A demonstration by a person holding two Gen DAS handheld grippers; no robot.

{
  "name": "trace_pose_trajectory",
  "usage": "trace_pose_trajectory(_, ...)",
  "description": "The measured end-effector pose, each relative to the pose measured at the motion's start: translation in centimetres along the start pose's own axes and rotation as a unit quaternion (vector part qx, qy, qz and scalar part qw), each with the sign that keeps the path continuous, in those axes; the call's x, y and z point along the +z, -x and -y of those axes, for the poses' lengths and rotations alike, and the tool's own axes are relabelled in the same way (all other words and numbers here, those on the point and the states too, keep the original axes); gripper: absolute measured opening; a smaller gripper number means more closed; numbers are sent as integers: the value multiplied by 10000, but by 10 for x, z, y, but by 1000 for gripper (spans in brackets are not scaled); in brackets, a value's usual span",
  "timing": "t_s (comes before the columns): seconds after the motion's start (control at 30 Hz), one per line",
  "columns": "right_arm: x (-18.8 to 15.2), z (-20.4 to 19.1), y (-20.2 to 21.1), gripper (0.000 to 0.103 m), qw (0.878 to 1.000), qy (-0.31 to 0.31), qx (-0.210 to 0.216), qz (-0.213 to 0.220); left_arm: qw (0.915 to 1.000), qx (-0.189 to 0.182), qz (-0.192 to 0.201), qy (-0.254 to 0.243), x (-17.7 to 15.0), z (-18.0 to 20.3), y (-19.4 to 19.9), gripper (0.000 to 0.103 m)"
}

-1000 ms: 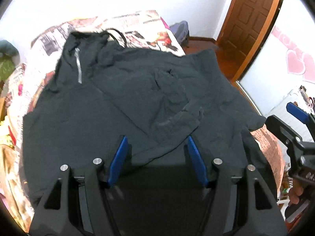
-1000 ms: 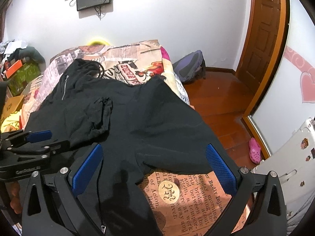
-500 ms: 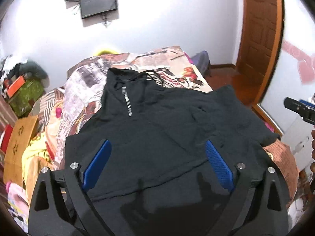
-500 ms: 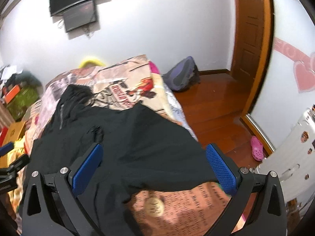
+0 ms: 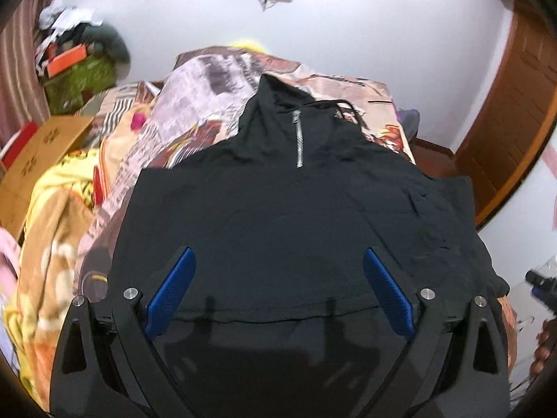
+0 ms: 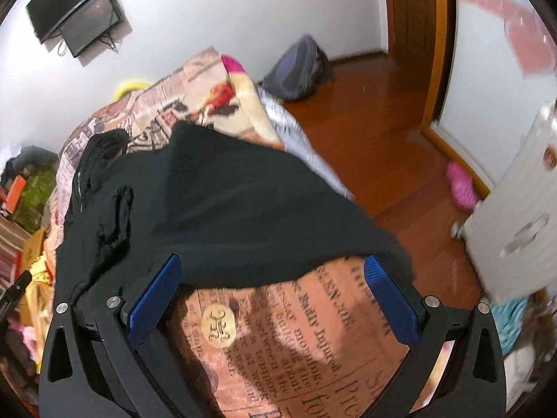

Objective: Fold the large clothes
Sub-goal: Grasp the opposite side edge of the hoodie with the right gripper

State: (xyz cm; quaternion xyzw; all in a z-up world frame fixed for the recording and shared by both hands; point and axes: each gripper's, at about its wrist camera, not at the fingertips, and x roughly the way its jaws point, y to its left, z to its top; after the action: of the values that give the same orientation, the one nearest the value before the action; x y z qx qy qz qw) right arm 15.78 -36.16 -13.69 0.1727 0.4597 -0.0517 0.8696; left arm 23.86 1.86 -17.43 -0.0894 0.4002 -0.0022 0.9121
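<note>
A large black zip-neck top (image 5: 296, 216) lies spread on the bed, collar and silver zip (image 5: 298, 142) at the far end. My left gripper (image 5: 278, 261) hovers open over its near hem, blue pads wide apart and nothing between them. In the right wrist view the same black top (image 6: 216, 205) covers the bed's left and middle, with its right edge draped near the bed corner. My right gripper (image 6: 271, 261) is open above that edge, over black cloth and the printed bedspread (image 6: 285, 334). A tip of the right gripper (image 5: 541, 284) shows at the left wrist view's right edge.
The newspaper-print bedspread (image 5: 195, 97) covers the bed. A cardboard box (image 5: 38, 153) and piled clutter (image 5: 76, 59) sit left. A wooden door (image 5: 511, 111) is at right. A grey backpack (image 6: 296, 66), a pink shoe (image 6: 461, 188) and a white drawer unit (image 6: 522, 223) stand on the wood floor.
The left gripper's pads have spread wide and let go of the folded sleeve, and it has swung to face the collar. The right gripper has rolled and moved lower toward the bed corner.
</note>
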Motion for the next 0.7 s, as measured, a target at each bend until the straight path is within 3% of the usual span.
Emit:
trace_pose_trajectory(0.27, 3, 25, -45, 89, 9941, -753, 355, -696, 10000, 71, -64, -19, -7, -7, -3, 97)
trace_pose_trajectory(0.53, 15, 37, -65, 84, 9929, -904, 126, -761, 9998, -1, -144, 120, -6, -11, -7, 97)
trace_pose_trajectory(0.7, 22, 38, -77, 64, 9929, -767, -175, -889, 9997, -46, -141, 175, -6, -14, -5, 97)
